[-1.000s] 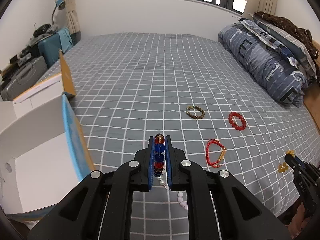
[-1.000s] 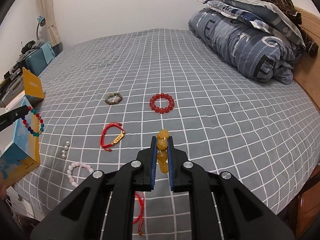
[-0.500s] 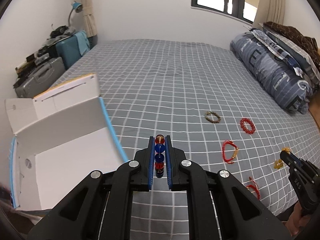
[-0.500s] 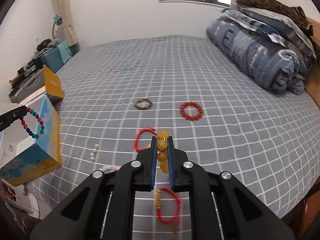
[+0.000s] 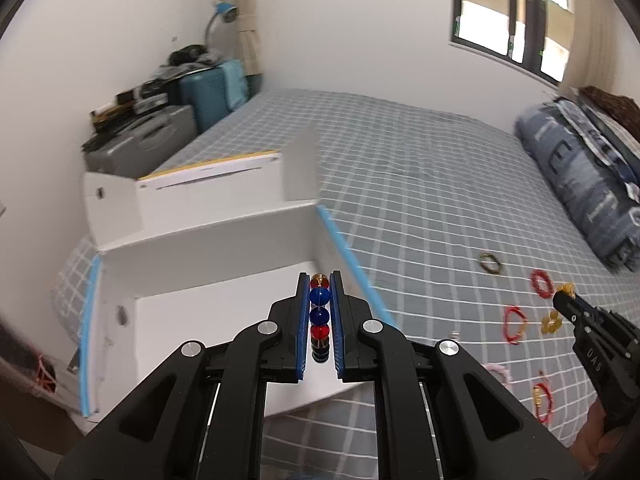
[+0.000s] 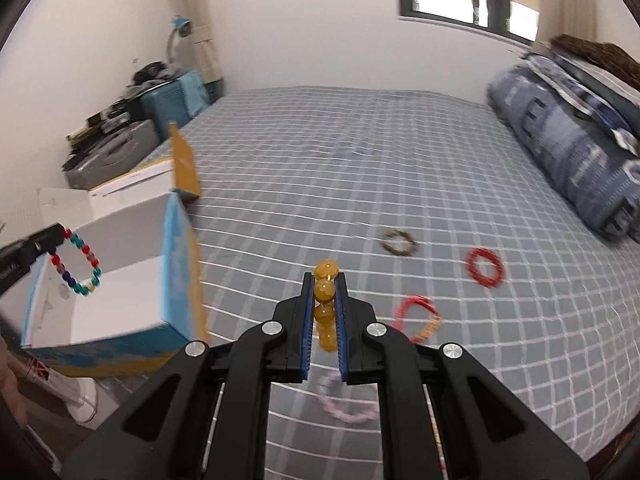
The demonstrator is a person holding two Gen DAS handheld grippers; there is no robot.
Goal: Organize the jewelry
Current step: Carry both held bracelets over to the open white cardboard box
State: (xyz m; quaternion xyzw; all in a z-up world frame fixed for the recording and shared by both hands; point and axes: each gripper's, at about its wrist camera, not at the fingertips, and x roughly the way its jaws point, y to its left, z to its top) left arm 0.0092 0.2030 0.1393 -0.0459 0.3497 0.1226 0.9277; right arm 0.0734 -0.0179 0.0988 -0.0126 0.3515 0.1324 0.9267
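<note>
My left gripper (image 5: 319, 288) is clamped on a multicoloured bracelet (image 5: 319, 312), which hangs over the open white box (image 5: 224, 240) at the bed's (image 5: 420, 184) edge. My right gripper (image 6: 325, 292) pinches a yellow bracelet (image 6: 325, 292) above the checked cover. Lying loose on the bed are a brown bracelet (image 6: 397, 242), a red bead bracelet (image 6: 485, 269), a red cord bracelet (image 6: 418, 316) and a pink one (image 6: 344, 402).

We see a grey, white-checked bedspread (image 6: 360, 152), amber beads (image 6: 325, 292), and a blue-edged white box (image 5: 224, 280).
</note>
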